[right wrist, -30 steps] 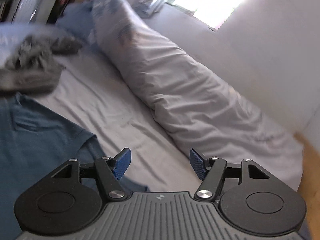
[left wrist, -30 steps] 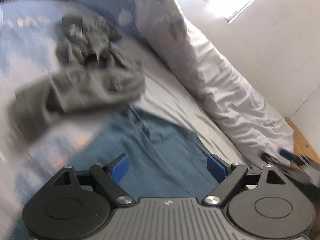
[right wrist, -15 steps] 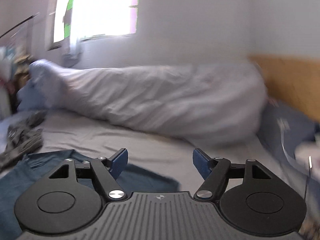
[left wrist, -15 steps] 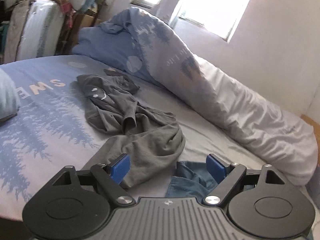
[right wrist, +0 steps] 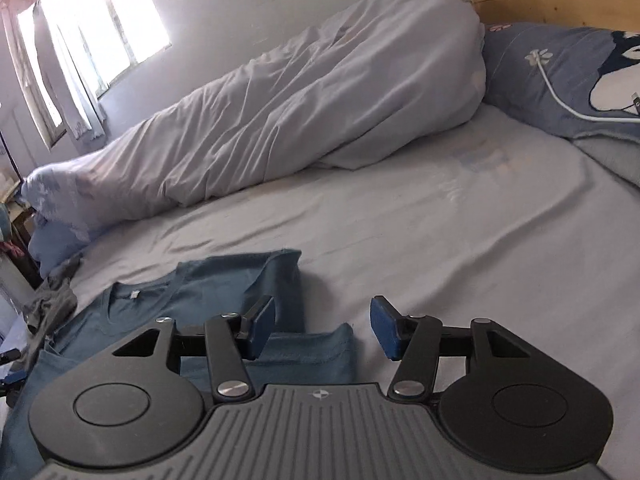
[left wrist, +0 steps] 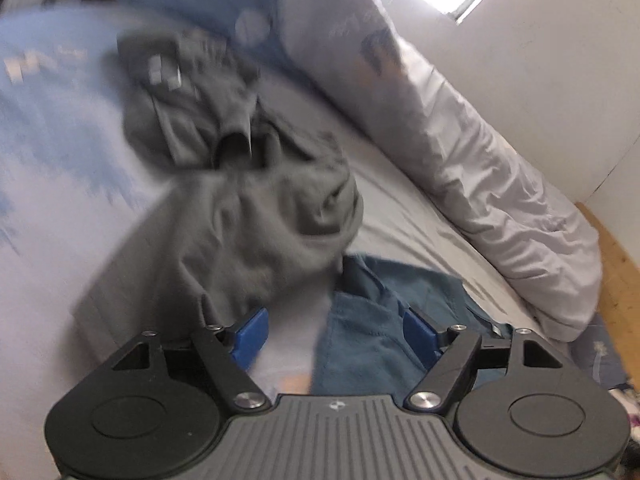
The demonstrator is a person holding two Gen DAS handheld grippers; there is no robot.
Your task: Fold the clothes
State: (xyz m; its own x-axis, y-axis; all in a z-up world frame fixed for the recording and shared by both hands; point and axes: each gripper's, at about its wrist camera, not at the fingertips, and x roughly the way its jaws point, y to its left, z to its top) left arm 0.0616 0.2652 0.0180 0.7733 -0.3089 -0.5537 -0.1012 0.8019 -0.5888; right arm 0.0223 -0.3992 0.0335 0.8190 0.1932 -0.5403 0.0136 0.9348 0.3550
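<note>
Hovering over the bed (right wrist: pixel 460 240), your left gripper (left wrist: pixel 336 334) and right gripper (right wrist: pixel 322 328) gape empty above the blue shirt (right wrist: pixel 224 280), grey clothes (left wrist: pixel 256 216) heaped beside it.

You won't find any readable text here. The pale lettering on the blue bedsheet (left wrist: pixel 44 68), far left, is smeared by motion blur, and the small neck tag (right wrist: pixel 135 294) inside the teal T-shirt (right wrist: pixel 224 280) is too tiny to make out.

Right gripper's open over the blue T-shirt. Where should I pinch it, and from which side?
Probably pinch the blue T-shirt at its sleeve hem, the free edge between the open right gripper fingers. Come in low from the bare sheet on its right; the edge lies flat there.
</note>
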